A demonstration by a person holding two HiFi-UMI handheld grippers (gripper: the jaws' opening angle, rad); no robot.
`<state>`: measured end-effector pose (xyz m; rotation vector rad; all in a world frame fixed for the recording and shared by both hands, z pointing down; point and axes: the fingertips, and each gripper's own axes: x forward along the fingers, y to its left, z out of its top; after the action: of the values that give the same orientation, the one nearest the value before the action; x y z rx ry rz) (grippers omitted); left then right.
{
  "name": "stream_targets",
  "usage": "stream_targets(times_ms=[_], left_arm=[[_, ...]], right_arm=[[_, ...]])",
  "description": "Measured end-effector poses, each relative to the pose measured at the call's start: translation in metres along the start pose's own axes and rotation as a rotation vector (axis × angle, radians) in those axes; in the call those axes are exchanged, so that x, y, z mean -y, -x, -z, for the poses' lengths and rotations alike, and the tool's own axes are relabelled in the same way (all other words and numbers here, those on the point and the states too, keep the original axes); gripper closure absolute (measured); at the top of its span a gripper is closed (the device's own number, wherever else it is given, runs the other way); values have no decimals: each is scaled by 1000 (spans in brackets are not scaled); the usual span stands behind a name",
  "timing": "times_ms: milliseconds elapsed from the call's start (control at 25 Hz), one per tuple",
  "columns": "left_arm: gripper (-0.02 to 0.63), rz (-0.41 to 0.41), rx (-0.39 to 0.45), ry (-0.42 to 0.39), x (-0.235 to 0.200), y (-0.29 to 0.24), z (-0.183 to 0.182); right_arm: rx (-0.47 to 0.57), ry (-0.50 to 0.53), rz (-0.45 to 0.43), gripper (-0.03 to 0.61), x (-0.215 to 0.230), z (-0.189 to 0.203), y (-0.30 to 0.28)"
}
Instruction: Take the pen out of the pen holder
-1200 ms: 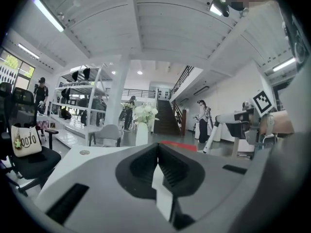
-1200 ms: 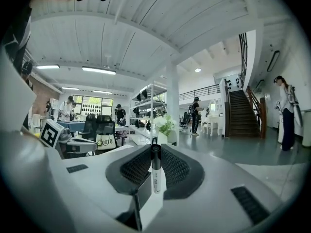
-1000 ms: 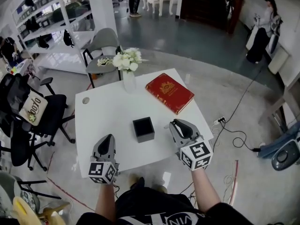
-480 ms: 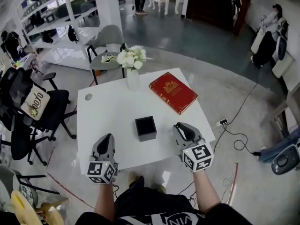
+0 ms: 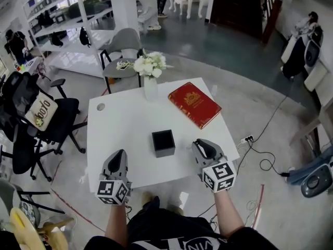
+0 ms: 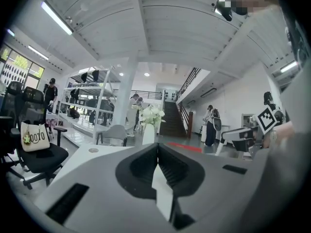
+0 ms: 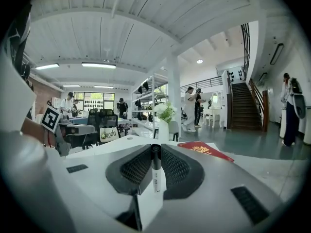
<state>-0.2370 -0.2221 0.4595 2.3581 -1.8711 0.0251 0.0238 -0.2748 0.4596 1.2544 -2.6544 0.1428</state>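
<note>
little change is noted: the pen (image 7: 155, 168) is kept clamped in the right tool (image 5: 201, 145), lowered slightly, near the pen holder (image 5: 163, 142) on the bench (image 5: 122, 124). the left tool (image 6: 157, 148) is closed and empty. removal is judged done.

Pen holder (image 5: 163, 142) stands on the table (image 5: 119, 129), about mid-table, ahead of and between the left gripper (image 5: 120, 153) and right gripper (image 5: 201, 144). Pen (image 7: 155, 171) sits lengthwise between the right gripper's jaws. Book (image 5: 194, 104) lies at the far right of the table, with the vase (image 5: 150, 90) left of it at the far edge. Chair (image 5: 123, 41) is behind the vase. What is in the holder is hard to tell from above.
</note>
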Motion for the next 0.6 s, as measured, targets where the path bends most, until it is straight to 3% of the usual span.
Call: stream_targets(times_ms=[600], left_arm=[[609,-5,5,7,0,8,0]], right_arm=[[-2,-6,-4,505,-5,3,4]])
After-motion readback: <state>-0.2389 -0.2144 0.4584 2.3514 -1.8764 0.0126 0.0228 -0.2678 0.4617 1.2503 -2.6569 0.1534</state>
